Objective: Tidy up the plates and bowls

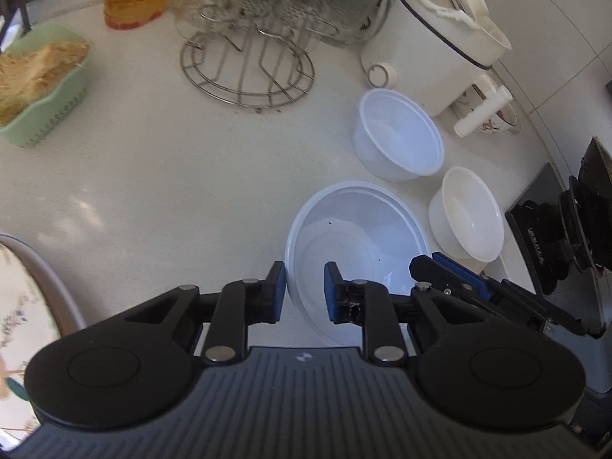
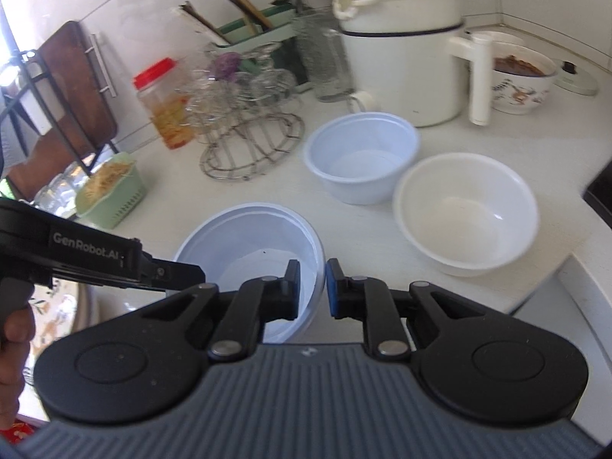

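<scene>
A large translucent bluish bowl [image 1: 355, 229] sits on the white counter, also in the right wrist view [image 2: 248, 237]. My left gripper [image 1: 305, 290] straddles its near-left rim with the jaws apart, one finger outside and one inside. My right gripper [image 2: 313, 287] straddles its right rim, jaws a little apart; its fingers [image 1: 451, 273] show in the left wrist view. A smaller bluish bowl [image 1: 397, 134] [image 2: 361, 153] and a white bowl [image 1: 468, 214] [image 2: 464, 210] stand beyond. A patterned plate [image 1: 23, 321] lies at the left edge.
A wire glass rack [image 1: 246, 65] [image 2: 252, 145], a white cooker pot [image 1: 432, 42] [image 2: 401, 57], an orange jar [image 2: 164, 107] and a green basket [image 1: 38, 88] [image 2: 111, 191] stand behind. A black stove [image 1: 558, 237] is at right. The counter edge [image 2: 554, 287] drops at right.
</scene>
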### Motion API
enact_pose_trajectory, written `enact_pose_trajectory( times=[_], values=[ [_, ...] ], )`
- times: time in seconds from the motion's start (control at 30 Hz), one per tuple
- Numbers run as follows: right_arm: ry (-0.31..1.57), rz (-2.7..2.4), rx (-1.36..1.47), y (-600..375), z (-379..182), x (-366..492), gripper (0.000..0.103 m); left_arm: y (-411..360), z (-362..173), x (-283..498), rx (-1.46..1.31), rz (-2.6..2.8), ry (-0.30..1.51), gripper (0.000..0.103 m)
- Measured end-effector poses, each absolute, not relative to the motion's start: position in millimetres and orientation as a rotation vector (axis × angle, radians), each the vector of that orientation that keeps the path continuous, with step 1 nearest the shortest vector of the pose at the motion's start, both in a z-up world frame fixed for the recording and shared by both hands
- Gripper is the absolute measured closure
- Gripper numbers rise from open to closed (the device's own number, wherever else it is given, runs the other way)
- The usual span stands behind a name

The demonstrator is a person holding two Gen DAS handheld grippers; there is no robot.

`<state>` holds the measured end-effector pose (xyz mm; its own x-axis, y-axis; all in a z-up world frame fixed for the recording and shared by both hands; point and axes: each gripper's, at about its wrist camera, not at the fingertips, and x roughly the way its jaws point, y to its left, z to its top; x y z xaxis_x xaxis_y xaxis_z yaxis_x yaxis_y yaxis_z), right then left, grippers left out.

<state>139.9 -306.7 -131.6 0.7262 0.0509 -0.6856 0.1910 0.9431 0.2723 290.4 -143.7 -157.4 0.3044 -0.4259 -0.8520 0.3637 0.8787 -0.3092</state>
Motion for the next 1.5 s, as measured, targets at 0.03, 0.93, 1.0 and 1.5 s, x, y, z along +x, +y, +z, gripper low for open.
enact_pose_trajectory(
  times=[0.03,0.93,1.0,1.5],
  values=[
    [0.758,-0.069,0.336,-302.5,-130.5,142.4,0.086,-138.7,-155.8,290.1,-0.053,-0.515,1.139,0.078],
    [0.896,0.046,0.189,-219.2,-145.5,172.5,0.084,-92.3,-172.8,288.1,0.066,-0.383,1.128,0.058],
    [0.901,0.045,0.211,-220.9,-146.3,173.7,0.084,-92.1,-172.8,288.8,0.087,-0.361,1.120,0.053],
    [0.750,-0.002,0.189,-225.7,-95.6,163.8,0.084,-79.5,-119.2,280.0,0.014,-0.368,0.994,0.051]
  ],
)
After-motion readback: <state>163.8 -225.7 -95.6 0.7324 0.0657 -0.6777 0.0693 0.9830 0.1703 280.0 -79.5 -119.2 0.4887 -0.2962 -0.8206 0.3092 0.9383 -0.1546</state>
